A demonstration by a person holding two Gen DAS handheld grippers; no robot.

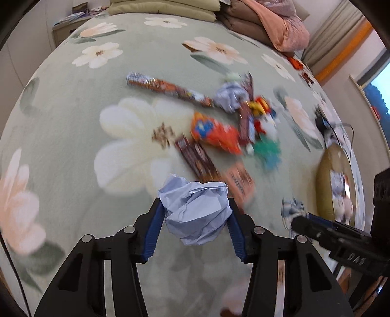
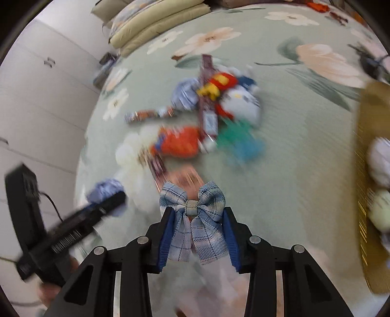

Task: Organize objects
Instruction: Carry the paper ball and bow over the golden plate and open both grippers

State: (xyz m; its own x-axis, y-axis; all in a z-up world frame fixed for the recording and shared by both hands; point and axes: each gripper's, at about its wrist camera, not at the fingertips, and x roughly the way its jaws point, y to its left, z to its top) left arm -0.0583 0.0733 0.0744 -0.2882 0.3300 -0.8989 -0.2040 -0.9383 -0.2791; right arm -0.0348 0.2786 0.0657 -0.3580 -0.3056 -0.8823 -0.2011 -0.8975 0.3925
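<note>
My left gripper [image 1: 195, 217] is shut on a crumpled light-blue paper ball [image 1: 195, 209] and holds it above the bed. My right gripper [image 2: 197, 219] is shut on a blue plaid bow [image 2: 196, 219]. The right gripper also shows at the right of the left wrist view [image 1: 299, 222]; the left gripper with its paper ball shows at the left of the right wrist view [image 2: 107, 195]. A blurred pile of snack wrappers, an orange bag [image 1: 217, 134], another paper ball [image 1: 229, 96] and green-blue items [image 1: 267, 151] lies ahead on the floral bedspread [image 1: 73, 146].
A gold basket [image 2: 365, 170] holding pale round items stands at the right; it also shows in the left wrist view [image 1: 334, 180]. Pillows [image 1: 160, 7] and folded blankets [image 1: 275, 22] lie at the head of the bed. A black cabled device [image 1: 324, 122] lies near the right edge.
</note>
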